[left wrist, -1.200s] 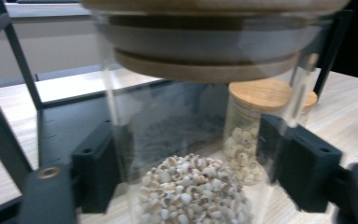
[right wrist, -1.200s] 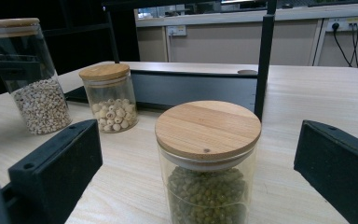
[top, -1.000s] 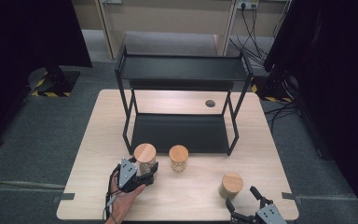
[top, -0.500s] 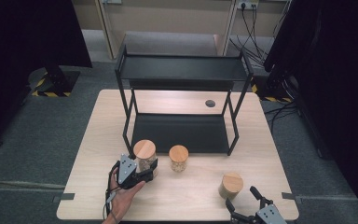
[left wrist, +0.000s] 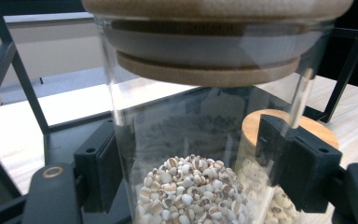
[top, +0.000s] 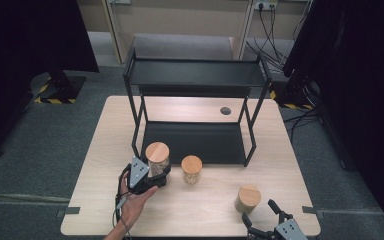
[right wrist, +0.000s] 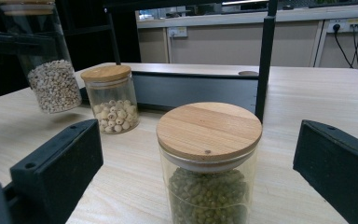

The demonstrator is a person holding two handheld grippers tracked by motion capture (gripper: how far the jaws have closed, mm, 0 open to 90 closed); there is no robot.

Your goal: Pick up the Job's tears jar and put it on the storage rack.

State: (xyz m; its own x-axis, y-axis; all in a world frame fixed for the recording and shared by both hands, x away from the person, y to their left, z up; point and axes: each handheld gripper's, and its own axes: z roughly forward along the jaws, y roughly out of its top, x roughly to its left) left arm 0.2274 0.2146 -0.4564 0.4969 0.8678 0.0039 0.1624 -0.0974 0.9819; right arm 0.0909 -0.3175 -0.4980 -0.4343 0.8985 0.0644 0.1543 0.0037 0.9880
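Observation:
A tall glass jar of pale grains (top: 157, 156) with a wooden lid is held in my left gripper (top: 156, 174), which is shut on its lower body. In the left gripper view the jar (left wrist: 200, 140) stands between the two pads (left wrist: 99, 164). From the right gripper view this jar (right wrist: 46, 70) hangs tilted just above the table. My right gripper (top: 258, 211) is open at the table's near right edge. A short jar of green beans (top: 247, 198) sits just ahead of it, between the open jaws (right wrist: 208, 163) but untouched.
A small jar of round white seeds (top: 191, 169) stands mid-table beside the held jar. Behind them is a black two-tier metal rack (top: 195, 75), with a post (right wrist: 265, 56) near the green jar. A round hole (top: 225, 110) marks the tabletop.
The left gripper has carried the tall jar slightly up and away from the person, toward the rack. The right gripper and the other jars have not moved.

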